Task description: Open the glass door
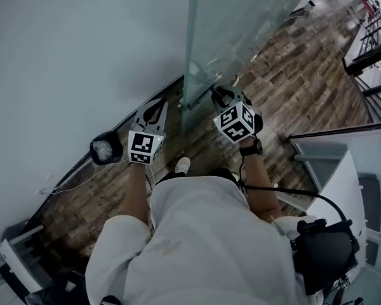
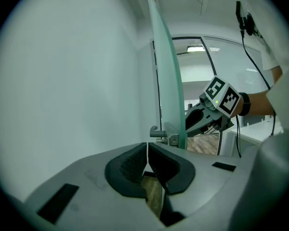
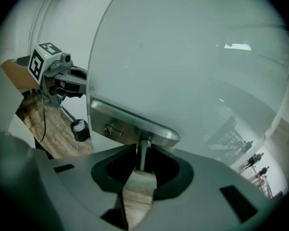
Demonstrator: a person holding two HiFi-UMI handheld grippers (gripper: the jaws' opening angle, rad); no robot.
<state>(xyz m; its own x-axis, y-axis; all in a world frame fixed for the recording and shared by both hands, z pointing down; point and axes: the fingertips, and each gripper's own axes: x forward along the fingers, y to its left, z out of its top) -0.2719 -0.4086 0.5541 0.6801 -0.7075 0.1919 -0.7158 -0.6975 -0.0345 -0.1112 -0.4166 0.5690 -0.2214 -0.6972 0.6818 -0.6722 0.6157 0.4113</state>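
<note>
We held the right gripper (image 1: 217, 94) at the glass door (image 3: 183, 57). Its jaws stood wide with the neck of the door handle (image 3: 143, 148) between them, a dark gap showing on either side. The handle sat under a metal lock plate (image 3: 130, 123) at the door's edge. The left gripper (image 2: 148, 154) hung near the white wall (image 1: 63, 56), apart from the door, jaws pressed together on nothing (the only print we made out was the square code on each cube (image 1: 235, 121)).
</note>
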